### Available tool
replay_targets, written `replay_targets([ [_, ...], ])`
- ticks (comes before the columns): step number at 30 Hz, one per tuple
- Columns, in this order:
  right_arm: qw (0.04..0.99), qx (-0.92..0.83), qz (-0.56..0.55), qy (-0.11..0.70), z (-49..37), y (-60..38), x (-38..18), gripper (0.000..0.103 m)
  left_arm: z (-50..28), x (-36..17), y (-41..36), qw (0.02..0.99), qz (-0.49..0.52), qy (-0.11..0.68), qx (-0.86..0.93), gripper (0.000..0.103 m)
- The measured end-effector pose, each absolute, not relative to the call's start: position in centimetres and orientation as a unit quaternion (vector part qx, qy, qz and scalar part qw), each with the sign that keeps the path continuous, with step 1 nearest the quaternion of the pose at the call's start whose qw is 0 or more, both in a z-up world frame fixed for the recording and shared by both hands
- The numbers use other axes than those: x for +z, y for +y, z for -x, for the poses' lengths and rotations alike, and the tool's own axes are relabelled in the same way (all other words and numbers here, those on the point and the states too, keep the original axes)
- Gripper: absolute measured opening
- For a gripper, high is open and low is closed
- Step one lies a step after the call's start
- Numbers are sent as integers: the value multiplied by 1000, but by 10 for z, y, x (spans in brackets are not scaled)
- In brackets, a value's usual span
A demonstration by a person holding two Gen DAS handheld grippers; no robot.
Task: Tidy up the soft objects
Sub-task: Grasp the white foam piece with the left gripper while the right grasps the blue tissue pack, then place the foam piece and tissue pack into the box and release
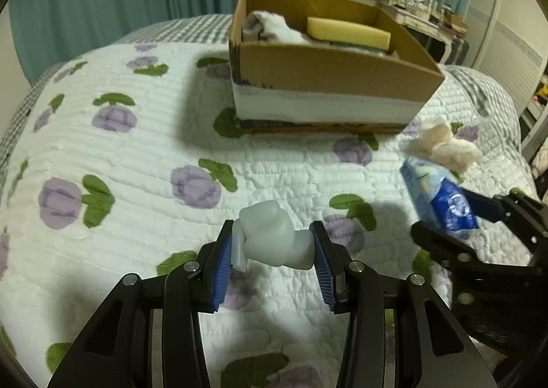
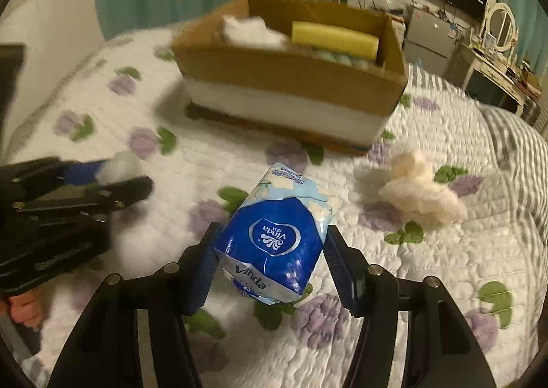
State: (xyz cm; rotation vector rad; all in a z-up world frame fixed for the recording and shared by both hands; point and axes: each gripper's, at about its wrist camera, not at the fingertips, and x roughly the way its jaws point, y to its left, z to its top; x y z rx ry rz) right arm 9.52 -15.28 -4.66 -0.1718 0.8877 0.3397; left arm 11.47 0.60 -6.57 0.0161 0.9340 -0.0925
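Sitting at the far side of the quilted bed cover [image 1: 144, 155], the cardboard box [image 1: 328, 66] is the biggest thing before you: brown walls, a white band round its lower half, open at the top. Inside it lie a yellow sponge block [image 1: 347, 32] on the right and a white-and-grey cloth [image 1: 270, 28] on the left, with something pale teal under the sponge that is too hidden to name. The cover itself is white with purple flowers and green leaves.

To the right of the box, apart from it, a cream fluffy cloth [image 2: 423, 194] lies crumpled on the cover.

Your right gripper [image 2: 270, 251] clamps a blue and white Vinda tissue pack [image 2: 274, 240] across its width, the pack tilted with its pale floral end pointing toward the box and raised off the cover. From the left wrist view the same pack [image 1: 440, 199] juts up and leftward out of that gripper.

Your left gripper [image 1: 272, 244] squeezes a translucent white soft lump [image 1: 270, 237] between its blue pads [image 1: 222, 264], the lump bulging above the fingertips. Both grippers hover low over the near part of the bed, side by side, pointing toward the box.
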Motion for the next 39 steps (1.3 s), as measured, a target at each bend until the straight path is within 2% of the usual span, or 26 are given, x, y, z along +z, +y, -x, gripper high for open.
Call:
replay_targets([
  [13, 925, 167, 98, 328, -94, -193, 95, 56, -131, 30, -6, 922, -15, 377, -83, 42],
  [19, 931, 178, 106, 300, -114, -189, 128, 55, -162, 62, -9, 932, -8, 349, -94, 42],
  [24, 930, 193, 112, 292, -143, -176, 128, 54, -198, 74, -12, 936, -11, 338, -93, 42],
  [30, 930, 193, 108, 293, -191, -167, 115, 53, -247, 62, -14, 934, -15, 348, -84, 42],
  [39, 917, 204, 106, 327, -249, -157, 57, 51, -288, 26, -14, 929, -38, 355, -101, 42],
])
